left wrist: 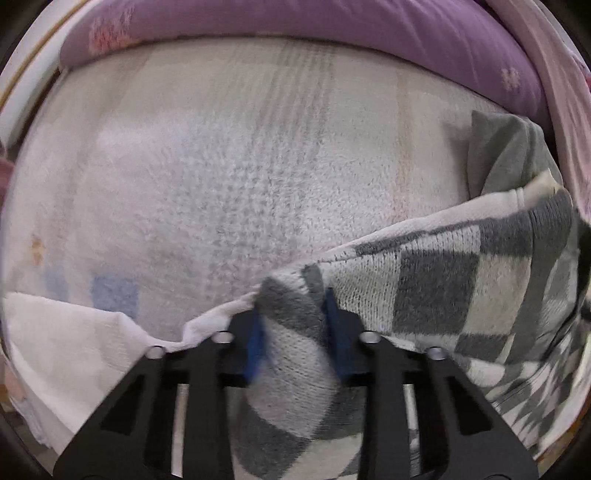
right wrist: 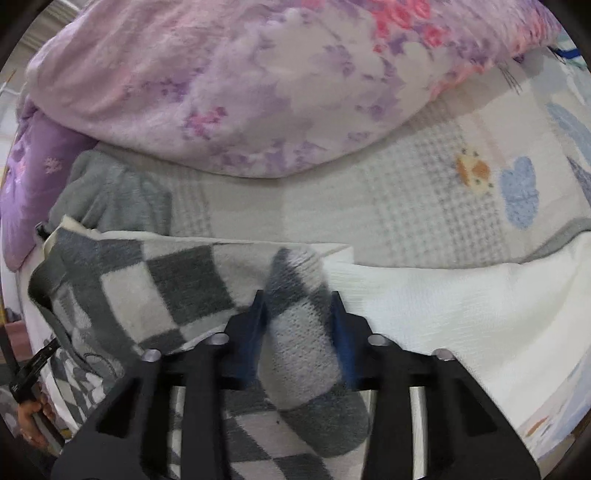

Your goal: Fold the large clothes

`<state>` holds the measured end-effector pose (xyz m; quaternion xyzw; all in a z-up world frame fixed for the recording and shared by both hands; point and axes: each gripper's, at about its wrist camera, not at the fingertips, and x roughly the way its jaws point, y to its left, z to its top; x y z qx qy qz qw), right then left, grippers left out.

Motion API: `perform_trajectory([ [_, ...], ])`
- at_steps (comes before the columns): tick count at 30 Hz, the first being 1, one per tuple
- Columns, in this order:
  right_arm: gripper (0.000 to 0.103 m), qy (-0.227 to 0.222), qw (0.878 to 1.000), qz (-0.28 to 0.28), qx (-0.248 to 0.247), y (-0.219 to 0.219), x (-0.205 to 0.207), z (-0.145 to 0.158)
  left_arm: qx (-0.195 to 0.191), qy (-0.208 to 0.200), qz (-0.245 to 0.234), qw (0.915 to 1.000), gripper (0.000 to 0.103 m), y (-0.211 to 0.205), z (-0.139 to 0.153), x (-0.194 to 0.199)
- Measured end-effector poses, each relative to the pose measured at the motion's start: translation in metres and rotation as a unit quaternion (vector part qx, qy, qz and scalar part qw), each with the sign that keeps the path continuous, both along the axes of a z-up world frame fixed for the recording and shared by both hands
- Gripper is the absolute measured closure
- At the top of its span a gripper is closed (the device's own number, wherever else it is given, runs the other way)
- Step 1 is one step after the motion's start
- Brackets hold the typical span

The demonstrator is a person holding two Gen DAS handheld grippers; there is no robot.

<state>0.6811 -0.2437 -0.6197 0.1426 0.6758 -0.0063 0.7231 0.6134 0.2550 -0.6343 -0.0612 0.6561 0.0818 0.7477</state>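
A grey-and-white checkered knit garment [left wrist: 461, 284] hangs stretched between my two grippers above the bed. My left gripper [left wrist: 293, 314] is shut on a bunched corner of it, the cloth running off to the right. My right gripper [right wrist: 297, 314] is shut on the other bunched corner [right wrist: 299, 325], the checkered cloth [right wrist: 155, 280] running off to the left. A plain grey part of the garment [right wrist: 110, 192] lies on the bed behind; it also shows in the left wrist view [left wrist: 506, 155].
A pale quilted bedspread [left wrist: 229, 166] with blue and orange patches covers the bed. A white towel-like cloth [right wrist: 461, 295] lies at the near edge. A floral pink-purple duvet [right wrist: 240, 81] and a purple pillow [left wrist: 406, 33] are piled at the back.
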Motion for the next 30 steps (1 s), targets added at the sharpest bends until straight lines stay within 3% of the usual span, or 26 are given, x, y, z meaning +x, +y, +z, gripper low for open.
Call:
perform_trajectory([
  [4, 0.081, -0.056, 0.998, 0.027, -0.023, 0.01, -0.018, 0.028, 0.001, -0.047, -0.002, 0.9989, 0.082, -0.003, 0.026, -0.015],
  [10, 0.082, -0.128, 0.991, 0.029, 0.015, 0.0, -0.058, 0.077, -0.07, -0.103, 0.032, 0.9918, 0.083, 0.005, 0.073, -0.052],
  [18, 0.083, -0.183, 0.979, 0.031, 0.079, -0.005, -0.112, 0.139, -0.092, -0.142, 0.025, 0.9853, 0.084, 0.0, 0.117, -0.105],
  [23, 0.083, -0.198, 0.973, 0.017, 0.114, -0.017, -0.168, 0.169, -0.113, -0.159, 0.037, 0.98, 0.084, 0.009, 0.146, -0.172],
  [27, 0.084, -0.198, 0.971, 0.025, 0.129, -0.026, -0.216, 0.181, -0.164, -0.15, 0.079, 0.9717, 0.084, 0.028, 0.147, -0.236],
  [30, 0.084, -0.185, 0.974, 0.032, 0.125, -0.031, -0.256, 0.185, -0.176, -0.14, 0.106, 0.9686, 0.084, 0.036, 0.143, -0.289],
])
